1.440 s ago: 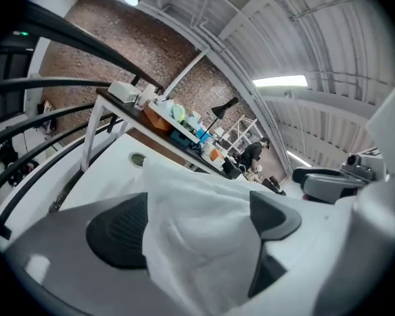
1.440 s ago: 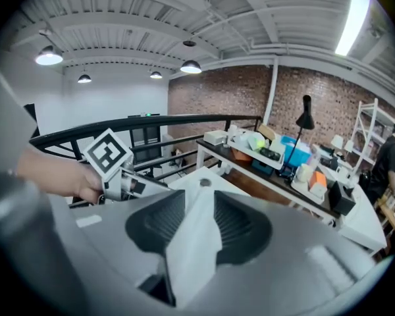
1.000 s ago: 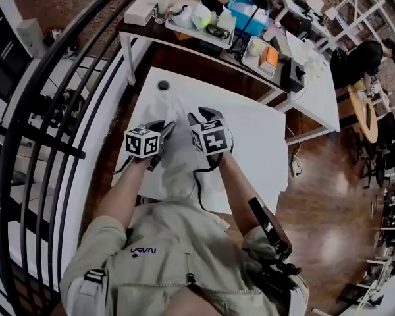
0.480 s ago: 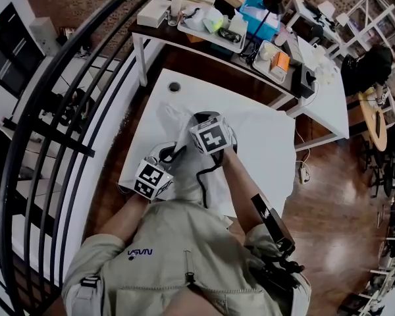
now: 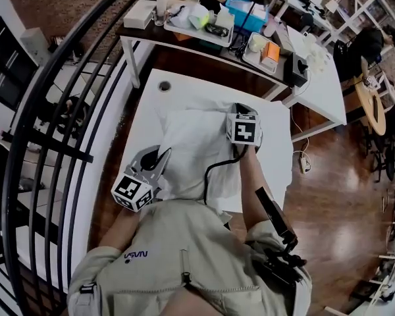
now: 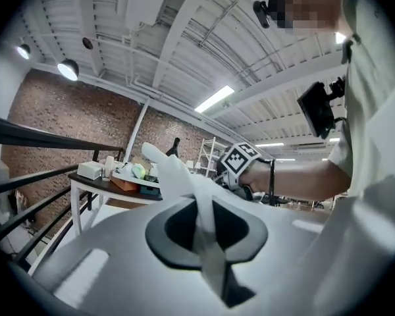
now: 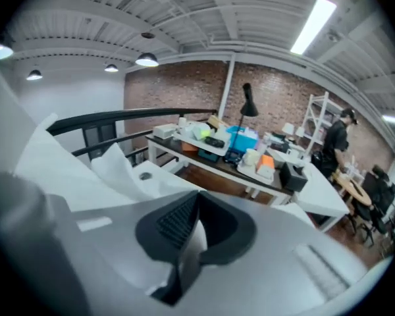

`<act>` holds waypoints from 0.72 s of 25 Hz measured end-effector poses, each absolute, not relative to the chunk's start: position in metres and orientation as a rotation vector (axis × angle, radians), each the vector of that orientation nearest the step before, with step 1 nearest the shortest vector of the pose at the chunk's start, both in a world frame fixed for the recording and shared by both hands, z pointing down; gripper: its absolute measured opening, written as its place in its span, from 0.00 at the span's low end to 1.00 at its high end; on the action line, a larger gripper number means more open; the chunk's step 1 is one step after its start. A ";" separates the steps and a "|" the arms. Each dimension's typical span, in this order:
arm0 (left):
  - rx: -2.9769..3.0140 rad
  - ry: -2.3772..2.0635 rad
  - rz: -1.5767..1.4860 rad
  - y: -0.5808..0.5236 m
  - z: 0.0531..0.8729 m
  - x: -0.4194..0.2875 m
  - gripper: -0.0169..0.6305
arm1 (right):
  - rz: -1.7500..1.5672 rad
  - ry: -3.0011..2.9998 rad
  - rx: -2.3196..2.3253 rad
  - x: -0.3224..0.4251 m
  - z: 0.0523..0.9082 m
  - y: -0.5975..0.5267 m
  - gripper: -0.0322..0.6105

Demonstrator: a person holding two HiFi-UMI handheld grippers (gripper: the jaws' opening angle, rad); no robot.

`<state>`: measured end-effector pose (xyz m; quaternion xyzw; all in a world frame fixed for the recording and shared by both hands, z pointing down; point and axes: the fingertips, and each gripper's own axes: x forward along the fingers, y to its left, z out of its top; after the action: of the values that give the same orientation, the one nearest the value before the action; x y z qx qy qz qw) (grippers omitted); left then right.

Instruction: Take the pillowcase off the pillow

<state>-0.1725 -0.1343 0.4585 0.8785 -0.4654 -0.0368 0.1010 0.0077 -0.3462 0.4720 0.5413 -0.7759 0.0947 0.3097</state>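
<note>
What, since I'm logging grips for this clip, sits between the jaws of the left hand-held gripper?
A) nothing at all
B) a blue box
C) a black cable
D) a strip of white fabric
D: in the left gripper view, the left hand-held gripper has its jaws closed on a strip of white fabric, which runs out ahead of them.

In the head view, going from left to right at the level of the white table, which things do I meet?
Railing → left tool → pillow → right tool → wooden floor.
</note>
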 end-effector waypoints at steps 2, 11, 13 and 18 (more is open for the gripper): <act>2.570 -1.391 -0.113 -0.141 0.459 -0.180 0.06 | 0.292 -1.989 1.542 0.043 0.479 -0.352 0.06; 2.449 -1.475 0.203 -0.220 0.532 -0.181 0.07 | 0.218 -2.193 1.387 0.000 0.491 -0.347 0.12; 2.432 -1.480 0.229 -0.225 0.540 -0.182 0.09 | 0.228 -2.250 1.376 -0.008 0.485 -0.336 0.18; 2.377 -1.513 0.194 -0.214 0.537 -0.203 0.25 | 0.255 -2.324 1.400 -0.007 0.467 -0.294 0.19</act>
<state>-0.2029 -0.2139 0.5369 0.8311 -0.5288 0.0678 0.1579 -0.0066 -0.2941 0.4673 0.5026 -0.8344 0.0917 0.2070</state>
